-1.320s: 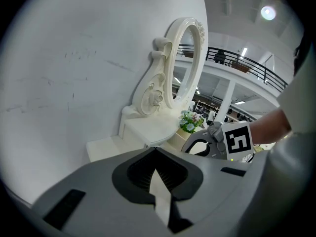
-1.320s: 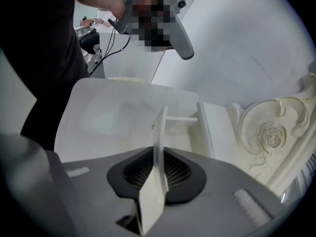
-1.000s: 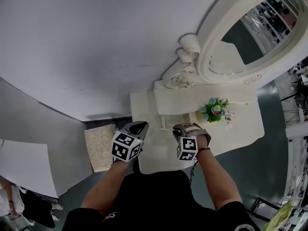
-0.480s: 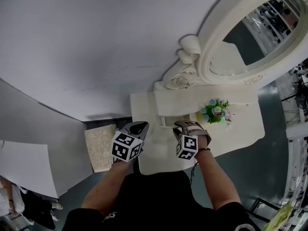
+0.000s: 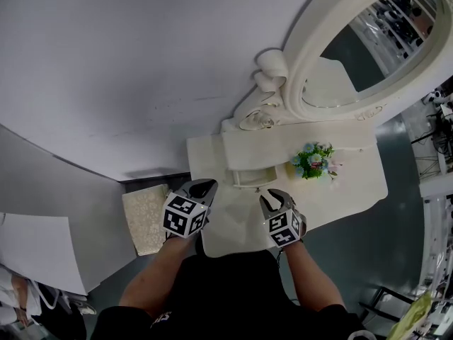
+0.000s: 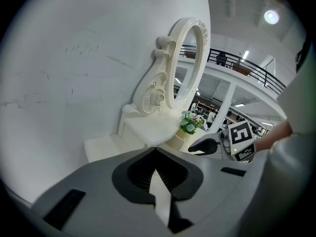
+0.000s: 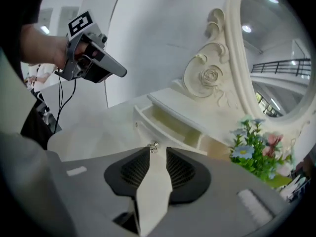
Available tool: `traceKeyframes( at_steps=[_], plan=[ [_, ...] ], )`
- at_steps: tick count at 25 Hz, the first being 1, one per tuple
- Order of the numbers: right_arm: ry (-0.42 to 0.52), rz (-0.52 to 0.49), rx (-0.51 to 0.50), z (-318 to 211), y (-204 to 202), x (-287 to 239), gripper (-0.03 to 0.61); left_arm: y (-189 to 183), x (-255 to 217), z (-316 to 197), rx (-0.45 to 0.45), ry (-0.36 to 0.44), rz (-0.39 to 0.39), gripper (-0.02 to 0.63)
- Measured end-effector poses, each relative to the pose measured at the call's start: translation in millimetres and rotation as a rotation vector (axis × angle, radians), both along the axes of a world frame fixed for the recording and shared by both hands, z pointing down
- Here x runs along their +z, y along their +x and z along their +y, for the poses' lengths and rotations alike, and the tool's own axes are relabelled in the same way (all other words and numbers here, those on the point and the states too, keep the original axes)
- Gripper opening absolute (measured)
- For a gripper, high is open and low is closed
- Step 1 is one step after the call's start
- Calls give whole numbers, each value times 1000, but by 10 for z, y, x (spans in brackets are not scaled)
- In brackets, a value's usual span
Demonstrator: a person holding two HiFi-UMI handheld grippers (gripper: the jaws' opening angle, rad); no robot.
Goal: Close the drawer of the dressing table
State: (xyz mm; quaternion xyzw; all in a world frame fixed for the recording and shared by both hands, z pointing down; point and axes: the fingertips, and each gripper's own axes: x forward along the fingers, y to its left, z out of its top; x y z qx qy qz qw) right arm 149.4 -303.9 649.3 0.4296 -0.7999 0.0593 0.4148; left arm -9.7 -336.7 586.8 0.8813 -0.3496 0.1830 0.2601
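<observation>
Right gripper (image 7: 158,150): jaws have just been opening, now apart, gripping nothing; the knob (image 7: 154,146) of the open drawer (image 7: 173,124) sits just ahead of their tips. Left gripper (image 6: 156,151): tips together, empty.

Flowers (image 5: 312,160) stand right of the drawer (image 5: 253,178).

Oval mirror (image 5: 371,34) partly off the top edge
</observation>
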Motion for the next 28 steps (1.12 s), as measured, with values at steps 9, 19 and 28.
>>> traceKeyframes(
  at_steps=[9,19,28],
  plan=[
    [-83,-168,123,-85,-69,234,117,-25,22,46,-1,-15,-10,5],
    [-95,-135,109,-136,-61,284,84,-27,35,47,-2,-23,-15,5],
    [-71,-142,97,-291,-82,149,83,10,-10,-32,-8,-21,-1,5]
  ],
)
